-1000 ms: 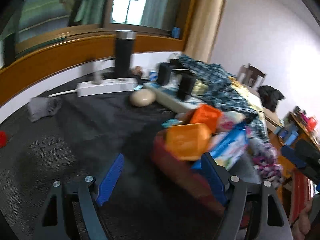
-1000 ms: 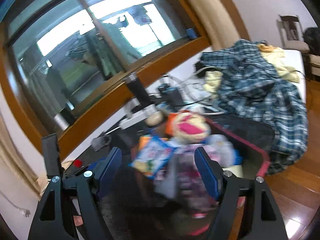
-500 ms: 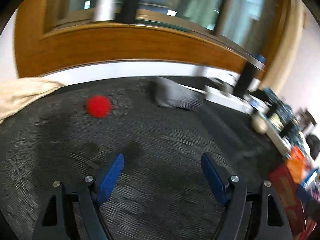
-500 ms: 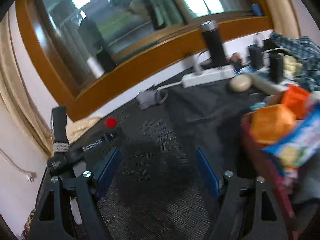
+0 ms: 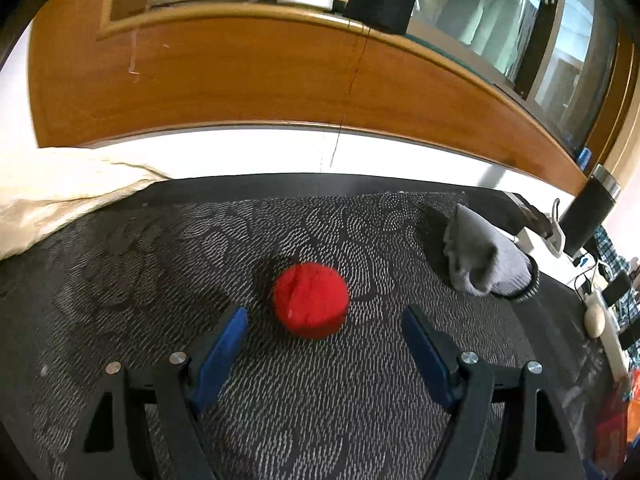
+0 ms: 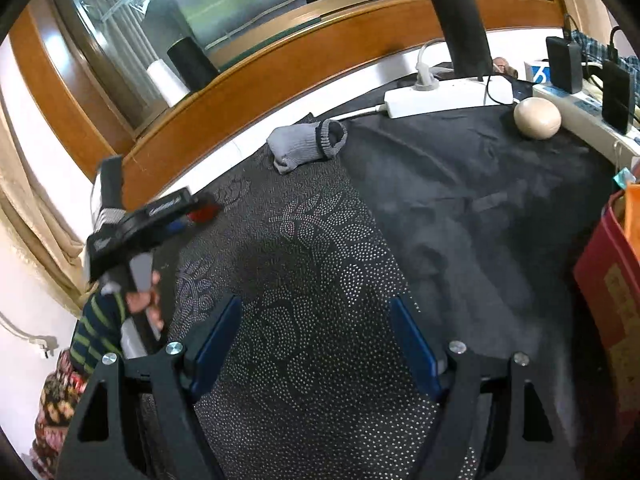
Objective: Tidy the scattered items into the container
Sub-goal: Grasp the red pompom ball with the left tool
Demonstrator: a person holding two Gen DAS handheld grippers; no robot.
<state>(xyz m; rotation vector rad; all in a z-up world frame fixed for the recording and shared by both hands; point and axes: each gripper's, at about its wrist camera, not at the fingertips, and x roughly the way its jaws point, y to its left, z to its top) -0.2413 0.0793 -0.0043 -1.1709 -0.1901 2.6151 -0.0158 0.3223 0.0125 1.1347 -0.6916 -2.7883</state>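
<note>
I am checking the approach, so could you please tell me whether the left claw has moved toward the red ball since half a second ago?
Yes. The left claw has closed in on the red ball, which now sits just ahead, between its open fingers, on the dark patterned cloth.

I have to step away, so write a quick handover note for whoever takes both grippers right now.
Left gripper: open and empty, lined up just short of the red ball, which sits on the dark patterned cloth; the pads are not touching it.
Right gripper: open, empty, over bare cloth.
Grey sock lies loose near the window side; beige egg-shaped object rests by the white power strip.
Red container at the right edge already holds items.
Left: close on the ball and carry it over, then likely the sock and the egg-shaped object.
</note>
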